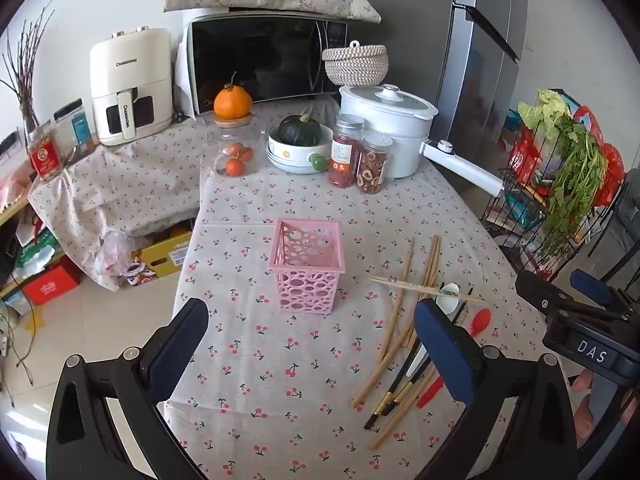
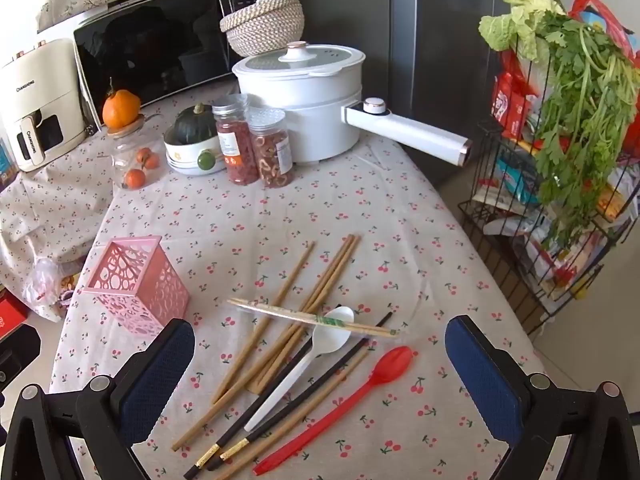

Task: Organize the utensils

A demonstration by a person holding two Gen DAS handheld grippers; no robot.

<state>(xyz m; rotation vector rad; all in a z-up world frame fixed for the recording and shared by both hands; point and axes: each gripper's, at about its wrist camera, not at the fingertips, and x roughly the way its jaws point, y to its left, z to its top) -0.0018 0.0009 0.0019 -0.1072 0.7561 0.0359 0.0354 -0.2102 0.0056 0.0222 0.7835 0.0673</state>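
Cherry-print tablecloth [image 1: 280,380] beside fridge [image 1: 480,80]

Black gripper [image 2: 320,380] frames, navy textured pads [image 2: 486,380], silver screws.

"CHANGHONG" on the cream air fryer [image 1: 130,84] body and handle, "DAS" on right gripper [image 1: 592,354]

Basket [image 1: 308,266] left of chopsticks [image 2: 276,332], spoons [image 2: 316,356] among them
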